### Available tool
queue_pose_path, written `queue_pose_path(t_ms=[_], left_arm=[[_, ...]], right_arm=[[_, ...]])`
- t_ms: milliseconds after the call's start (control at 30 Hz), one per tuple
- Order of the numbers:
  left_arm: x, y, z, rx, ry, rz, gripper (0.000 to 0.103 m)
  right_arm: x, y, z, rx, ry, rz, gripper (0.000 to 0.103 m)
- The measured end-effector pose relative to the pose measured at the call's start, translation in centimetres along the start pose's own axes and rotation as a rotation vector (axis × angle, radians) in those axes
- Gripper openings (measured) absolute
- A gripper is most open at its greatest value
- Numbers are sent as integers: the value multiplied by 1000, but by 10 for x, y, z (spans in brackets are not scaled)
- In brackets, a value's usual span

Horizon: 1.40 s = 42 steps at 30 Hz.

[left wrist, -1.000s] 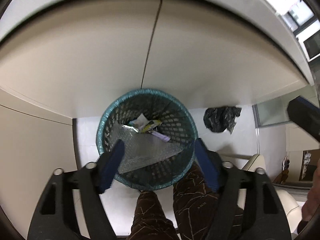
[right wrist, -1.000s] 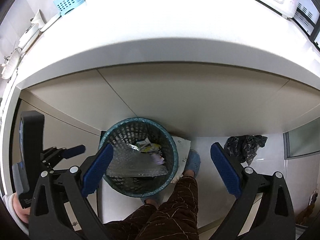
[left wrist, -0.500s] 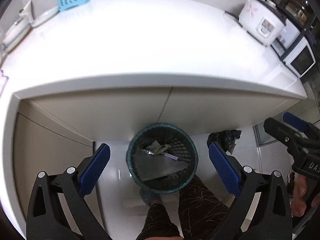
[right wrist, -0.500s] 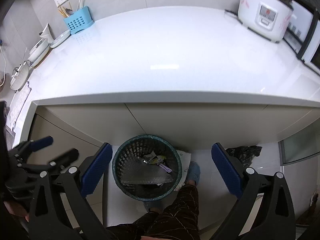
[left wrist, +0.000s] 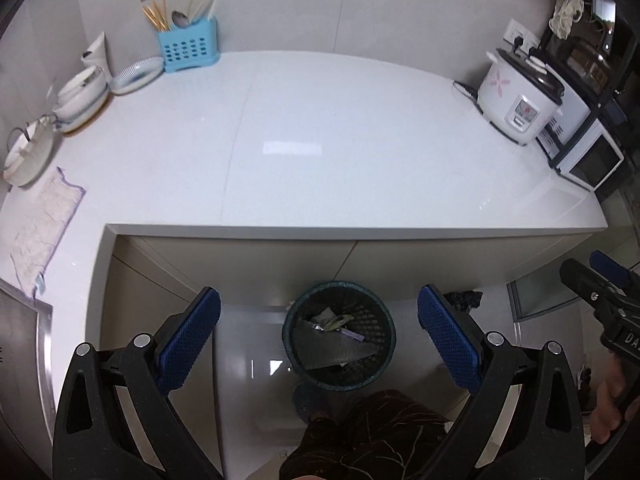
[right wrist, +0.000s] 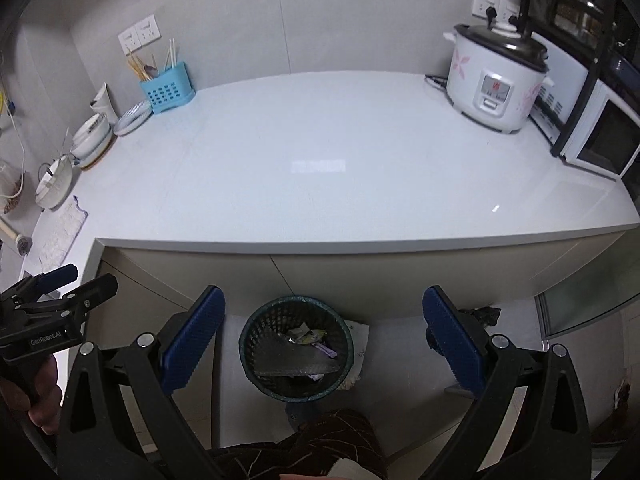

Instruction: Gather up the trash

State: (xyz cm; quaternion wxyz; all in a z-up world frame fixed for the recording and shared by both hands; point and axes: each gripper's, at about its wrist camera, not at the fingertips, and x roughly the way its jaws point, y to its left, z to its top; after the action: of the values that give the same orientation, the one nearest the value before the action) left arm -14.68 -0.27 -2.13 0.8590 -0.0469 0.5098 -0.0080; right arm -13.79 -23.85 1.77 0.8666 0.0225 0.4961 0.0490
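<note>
Left wrist view shows my left gripper (left wrist: 319, 332) with its fingers (left wrist: 188, 334) spread wide and nothing between them. Right wrist view shows the same for my right gripper (right wrist: 324, 334): fingers (right wrist: 450, 336) wide apart and empty. Both grippers hang above the floor and look down into the trash bin (left wrist: 339, 346), a dark green mesh basket that stands on the floor just in front of the cabinet doors (left wrist: 280, 264), under the edge of the white table (left wrist: 320, 140).

The trash (left wrist: 334, 334) is already inside the bin: a grey flat sheet, some crumpled wrappers and a small purple piece lie together in it. A black crumpled bag (left wrist: 464, 300) lies on the floor to the right of the bin, near the cabinet. I cannot tell if it counts as trash.

On the table I see no loose trash. Only a rice cooker (left wrist: 520, 100), a blue utensil holder (left wrist: 188, 46), some bowls (left wrist: 80, 94) and a cloth (left wrist: 40, 224) are there, all along the edges.

I judge that the drop step is done, and the task is near its end. For the next move I would look over the table and the floor once more. If the black bag must go too, I must lower one gripper to the right of the bin and close on the bag without pushing the bin over.
</note>
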Motion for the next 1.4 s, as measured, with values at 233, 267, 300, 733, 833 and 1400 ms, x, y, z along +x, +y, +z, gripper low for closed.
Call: queue_pose_path(t_ms=[233, 267, 300, 733, 833, 1400], left_arm=[[-30, -6, 2, -2, -22, 32, 97], [-31, -7, 1, -3, -14, 34, 97], [-31, -8, 1, 0, -4, 30, 97], [-23, -11, -4, -6, 43, 15, 97], [-23, -12, -5, 2, 46, 19, 97], [-27, -16, -4, 15, 42, 24, 97]], right_arm=[[-23, 5, 0, -6, 49, -20, 95], [-24, 6, -2, -11, 49, -23, 95], [-25, 8, -5, -21, 50, -29, 95], [-21, 15, -12, -22, 61, -33, 95], [-21, 13, -12, -20, 59, -36, 95], [-23, 8, -7, -20, 51, -39, 95]])
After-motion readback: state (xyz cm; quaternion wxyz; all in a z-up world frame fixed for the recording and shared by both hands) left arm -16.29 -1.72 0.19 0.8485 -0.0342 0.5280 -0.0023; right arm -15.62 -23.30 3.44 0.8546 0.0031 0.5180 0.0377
